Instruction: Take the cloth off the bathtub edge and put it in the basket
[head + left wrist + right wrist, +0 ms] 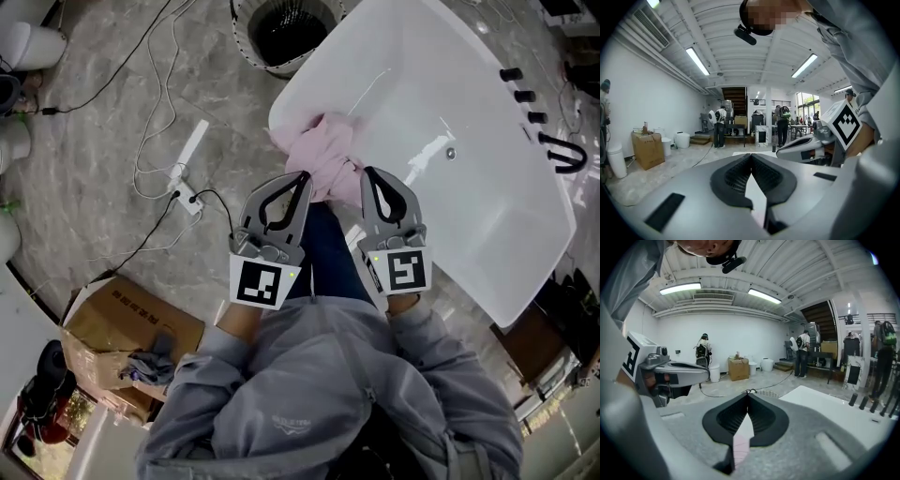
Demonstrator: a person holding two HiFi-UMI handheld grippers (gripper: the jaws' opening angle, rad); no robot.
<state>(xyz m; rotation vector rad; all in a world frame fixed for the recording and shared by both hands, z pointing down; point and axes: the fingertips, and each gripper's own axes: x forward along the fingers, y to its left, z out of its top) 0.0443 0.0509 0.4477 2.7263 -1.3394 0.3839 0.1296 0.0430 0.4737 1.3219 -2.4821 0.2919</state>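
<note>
A crumpled pink cloth point(325, 153) lies over the near rim of the white bathtub point(441, 84). The round basket point(284, 28) with a dark inside stands on the floor beyond the tub's end. My left gripper point(302, 175) is shut and empty, its tip at the cloth's near left edge. My right gripper point(367, 171) is also shut and empty, its tip by the cloth's near right edge. In the left gripper view the jaws point(751, 155) meet at the tips. The right gripper view shows shut jaws point(748, 393) with pink cloth point(740, 448) in the gap below them.
A power strip point(187, 198) with trailing cables lies on the marble floor at the left. A cardboard box point(131, 330) stands near left. Black tap fittings point(525, 96) line the tub's far side. People stand far off in the hall point(720, 126).
</note>
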